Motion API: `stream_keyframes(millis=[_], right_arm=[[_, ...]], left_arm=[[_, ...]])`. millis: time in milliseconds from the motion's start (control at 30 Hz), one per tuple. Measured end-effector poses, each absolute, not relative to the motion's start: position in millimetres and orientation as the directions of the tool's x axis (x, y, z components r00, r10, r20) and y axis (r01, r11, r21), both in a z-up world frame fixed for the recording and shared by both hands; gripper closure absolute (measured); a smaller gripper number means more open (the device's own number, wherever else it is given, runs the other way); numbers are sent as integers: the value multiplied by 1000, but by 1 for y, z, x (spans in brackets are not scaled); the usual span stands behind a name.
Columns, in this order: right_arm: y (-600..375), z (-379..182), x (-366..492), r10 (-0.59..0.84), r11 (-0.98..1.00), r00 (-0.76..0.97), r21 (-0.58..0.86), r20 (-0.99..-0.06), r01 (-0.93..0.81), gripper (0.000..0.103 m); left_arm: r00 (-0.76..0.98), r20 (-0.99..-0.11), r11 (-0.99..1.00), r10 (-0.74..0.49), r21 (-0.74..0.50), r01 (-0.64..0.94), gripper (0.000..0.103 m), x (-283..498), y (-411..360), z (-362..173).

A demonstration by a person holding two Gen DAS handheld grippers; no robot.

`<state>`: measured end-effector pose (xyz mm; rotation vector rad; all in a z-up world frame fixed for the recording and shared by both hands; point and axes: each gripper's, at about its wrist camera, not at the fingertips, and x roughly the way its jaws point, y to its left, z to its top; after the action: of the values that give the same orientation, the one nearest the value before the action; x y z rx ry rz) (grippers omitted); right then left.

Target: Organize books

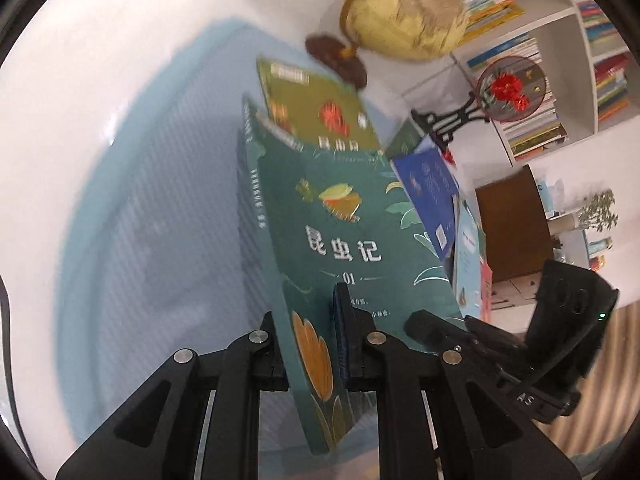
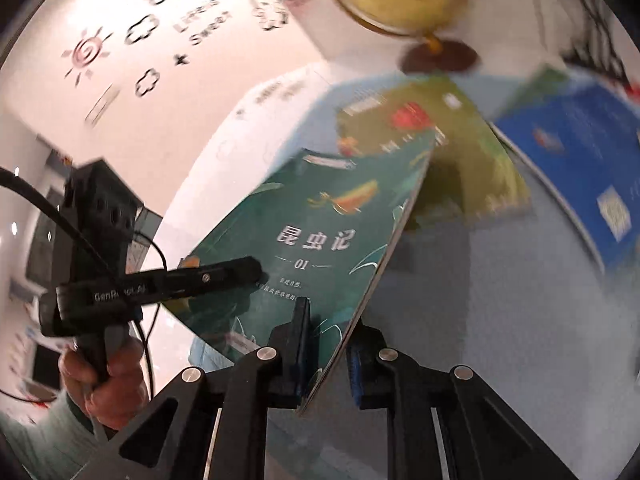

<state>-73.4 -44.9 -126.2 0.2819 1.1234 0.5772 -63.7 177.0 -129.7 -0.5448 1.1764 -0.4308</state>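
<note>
Both grippers are clamped on the same green book (dark teal cover, white title, "01" under it). Left gripper: jaws nearly closed, pinching the book's lower edge, one finger on the cover and one behind it. Right gripper: jaws also closed down on the book's edge, near the bottom corner, thin page block visible between the pads. The book is tilted, lifted off the light blue mat, cover facing both cameras. Behind it an olive-green book lies on the mat, partly covered by the held one. To the right of it a blue book leans (QR code on its cover), with a couple more thin books stacked against it in the left view. A globe on a dark round foot stands on the white table past the books. A white bookshelf packed with books is in the background. In the right view a hand grips the left gripper's handle. Both views are motion-blurred, so small print isn't readable.
</note>
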Motion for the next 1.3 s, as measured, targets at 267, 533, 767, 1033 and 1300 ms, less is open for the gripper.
stream_keyframes(millis=[267,533,767,1033,1300], right_arm=[[11,-102,-25,590,799,344,466,-730,-380,87],[41,-135,24,511,855,380,413,-771,-313,87],[48,-148,43,486,873,394,419,-780,-249,86],[61,-170,68,460,888,372,424,-806,-180,84],[61,-189,65,465,885,302,432,-832,-174,64]], left_arm=[[432,-739,833,-517,-551,54,91,-22,230,-105],[396,-762,846,-512,-527,81,90,31,239,-135],[382,-768,844,-514,-532,67,89,53,244,-151],[340,-861,911,-377,-410,-28,74,69,265,-167],[355,-884,931,-303,-354,-88,72,68,284,-172]])
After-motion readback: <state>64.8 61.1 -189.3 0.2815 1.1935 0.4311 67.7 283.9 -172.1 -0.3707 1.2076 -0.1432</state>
